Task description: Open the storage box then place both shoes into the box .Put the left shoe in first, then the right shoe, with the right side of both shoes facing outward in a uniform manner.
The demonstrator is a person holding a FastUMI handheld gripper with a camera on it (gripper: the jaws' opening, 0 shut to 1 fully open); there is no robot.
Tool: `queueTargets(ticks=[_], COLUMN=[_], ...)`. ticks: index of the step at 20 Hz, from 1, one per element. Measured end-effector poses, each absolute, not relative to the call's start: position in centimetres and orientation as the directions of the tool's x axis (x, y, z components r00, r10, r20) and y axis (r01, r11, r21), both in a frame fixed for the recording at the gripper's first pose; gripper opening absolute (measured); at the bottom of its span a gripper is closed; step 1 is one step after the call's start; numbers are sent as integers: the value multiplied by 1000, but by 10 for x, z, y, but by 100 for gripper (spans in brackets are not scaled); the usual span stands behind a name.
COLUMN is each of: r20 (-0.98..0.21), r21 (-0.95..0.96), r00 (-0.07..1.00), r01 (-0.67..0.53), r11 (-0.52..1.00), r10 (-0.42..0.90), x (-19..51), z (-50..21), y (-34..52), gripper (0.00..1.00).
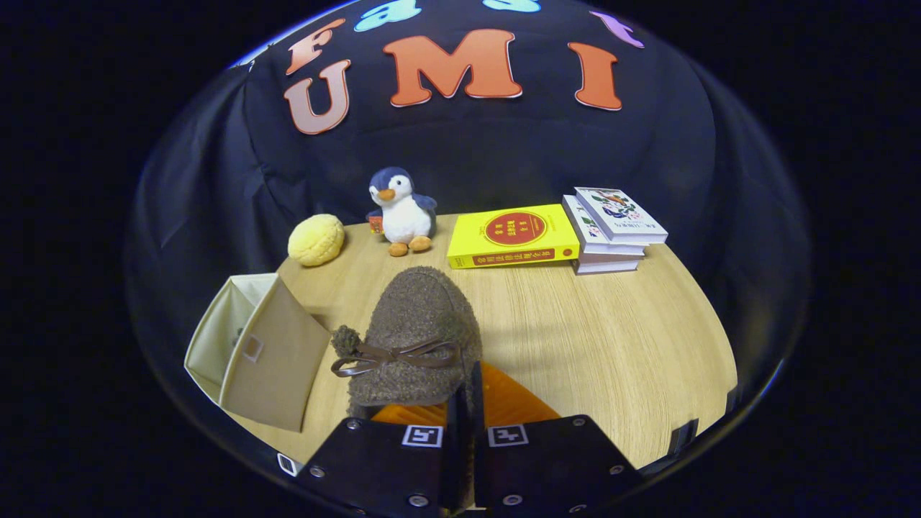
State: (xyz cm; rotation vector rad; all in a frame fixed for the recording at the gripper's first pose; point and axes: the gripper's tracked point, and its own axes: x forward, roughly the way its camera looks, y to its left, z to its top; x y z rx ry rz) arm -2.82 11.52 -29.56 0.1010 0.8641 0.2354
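wooden table (575,338) against black cloth, the gripper (466,403) closed narrow on a fuzzy brown shoe (421,331).

its two fingers stand nearly together, pinching the shoe's rear edge, so the shoe hangs just ahead of them with its toe pointing away and a thin brown bow (392,356) with a pompom across its top. left of the shoe sits the beige storage box (259,352), its lid open; something dark lies inside, too hidden to tell. beyond the shoe stand a plush penguin (400,212) and a yellow round bun-like toy (316,239); right of them lie a yellow book (512,235) and a stack of white books (611,229).
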Motion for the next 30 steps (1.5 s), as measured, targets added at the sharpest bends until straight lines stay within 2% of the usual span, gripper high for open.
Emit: queueTargets(ticks=[16,24,30], r20=[-713,-755,-811], r21=[247,274,228], r00=[555,478,434], r01=[-372,-393,-382], r11=[895,878,896], r10=[428,449,392], x=[-32,-54,-63], z=[-212,-233,-272], y=[313,396,418], gripper=[8,8,8])
